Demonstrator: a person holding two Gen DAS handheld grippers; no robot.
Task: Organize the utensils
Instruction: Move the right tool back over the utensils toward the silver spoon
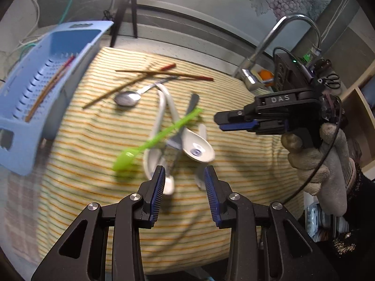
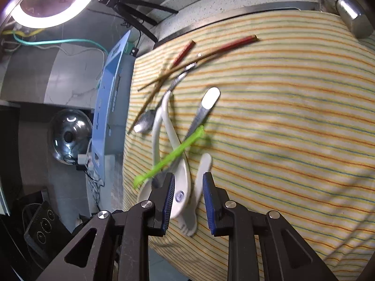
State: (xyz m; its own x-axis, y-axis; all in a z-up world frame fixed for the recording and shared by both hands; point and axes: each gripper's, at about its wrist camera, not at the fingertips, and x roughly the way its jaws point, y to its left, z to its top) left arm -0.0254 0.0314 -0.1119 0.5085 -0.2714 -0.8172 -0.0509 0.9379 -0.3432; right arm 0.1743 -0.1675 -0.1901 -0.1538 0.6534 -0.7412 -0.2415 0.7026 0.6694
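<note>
Both grippers – left gripper [image 1: 183, 174], right gripper [image 2: 188, 181] – are held apart, empty, above the utensil pile [image 1: 178, 138] on the striped cloth [image 1: 246, 164]; the crossed green spoon [image 1: 154, 138] could be dragged along by a careless grab

Black grippers [image 1: 184, 175] with blue ribbed pads; grey knit glove [image 1: 321, 161]; dark sleeve [image 1: 358, 210].

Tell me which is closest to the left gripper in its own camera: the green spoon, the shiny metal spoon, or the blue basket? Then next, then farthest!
From the left gripper:
1. Green spoon, just ahead, slightly left.
2. Metal spoon, farther up the cloth.
3. Blue basket, far left edge.
</note>
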